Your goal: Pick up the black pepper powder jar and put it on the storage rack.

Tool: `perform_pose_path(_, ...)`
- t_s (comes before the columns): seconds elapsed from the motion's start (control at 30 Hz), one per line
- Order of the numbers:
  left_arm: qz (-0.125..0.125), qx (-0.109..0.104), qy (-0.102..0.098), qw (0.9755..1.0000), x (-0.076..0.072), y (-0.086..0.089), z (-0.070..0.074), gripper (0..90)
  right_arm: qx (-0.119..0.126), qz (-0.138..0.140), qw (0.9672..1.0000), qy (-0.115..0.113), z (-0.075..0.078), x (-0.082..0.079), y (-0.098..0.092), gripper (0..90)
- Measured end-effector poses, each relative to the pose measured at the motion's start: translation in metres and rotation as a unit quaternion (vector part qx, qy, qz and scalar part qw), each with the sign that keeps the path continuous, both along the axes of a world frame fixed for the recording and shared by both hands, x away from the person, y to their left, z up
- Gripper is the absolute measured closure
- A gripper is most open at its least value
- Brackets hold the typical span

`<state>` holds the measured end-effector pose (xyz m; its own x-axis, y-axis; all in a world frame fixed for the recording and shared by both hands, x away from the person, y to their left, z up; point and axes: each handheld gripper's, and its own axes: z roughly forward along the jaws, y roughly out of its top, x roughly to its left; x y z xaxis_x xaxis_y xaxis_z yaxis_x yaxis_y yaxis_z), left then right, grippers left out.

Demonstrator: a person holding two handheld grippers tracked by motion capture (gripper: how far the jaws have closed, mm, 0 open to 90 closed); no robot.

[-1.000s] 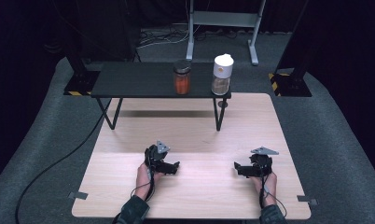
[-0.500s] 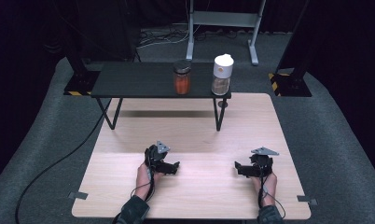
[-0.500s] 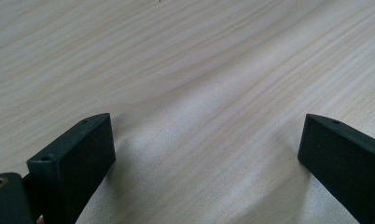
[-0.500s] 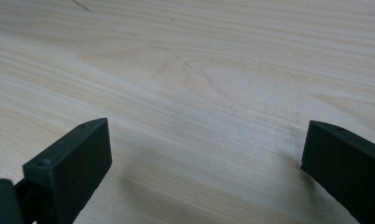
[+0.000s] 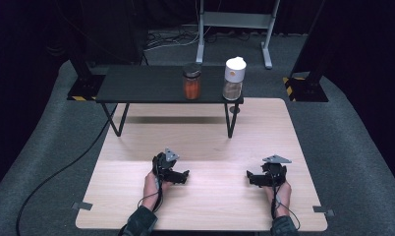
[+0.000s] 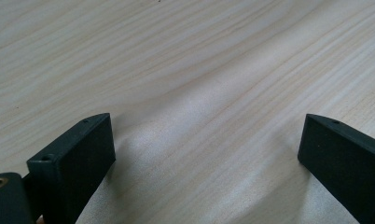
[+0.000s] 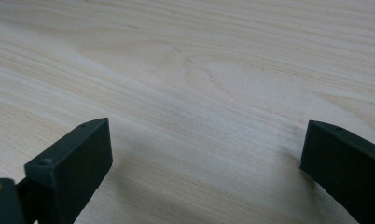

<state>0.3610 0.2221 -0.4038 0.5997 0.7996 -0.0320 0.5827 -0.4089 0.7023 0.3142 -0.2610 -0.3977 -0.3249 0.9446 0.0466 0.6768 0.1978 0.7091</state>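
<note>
Both grippers rest on the wooden table [image 5: 136,182], jaws spread and empty: left gripper [image 5: 184,175], right gripper [image 5: 250,178]. The orange-filled jar [image 5: 191,81] and white-lidded jar [image 5: 233,78] stand upright on the black shelf [image 5: 136,84], well apart ahead; the right gripper probably lies nearer the white-lidded jar.

The wooden counter [image 5: 210,147] held a small black shelf [image 5: 146,84]. Two jars [image 5: 191,81] stood on the shelf.

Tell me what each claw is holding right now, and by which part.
Nothing is held. The left claw and the right claw both stand open over the bare wooden table, jaws wide apart.
</note>
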Motion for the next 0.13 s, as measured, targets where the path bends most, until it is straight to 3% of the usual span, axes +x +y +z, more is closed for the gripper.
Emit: perform_pose_path(0.13,0.000,0.000,0.000,1.0000,0.0000,0.0000,0.0000,3.3,0.003,0.001,1.0000,0.000,-0.0001,0.0000,-0.0011,0.5)
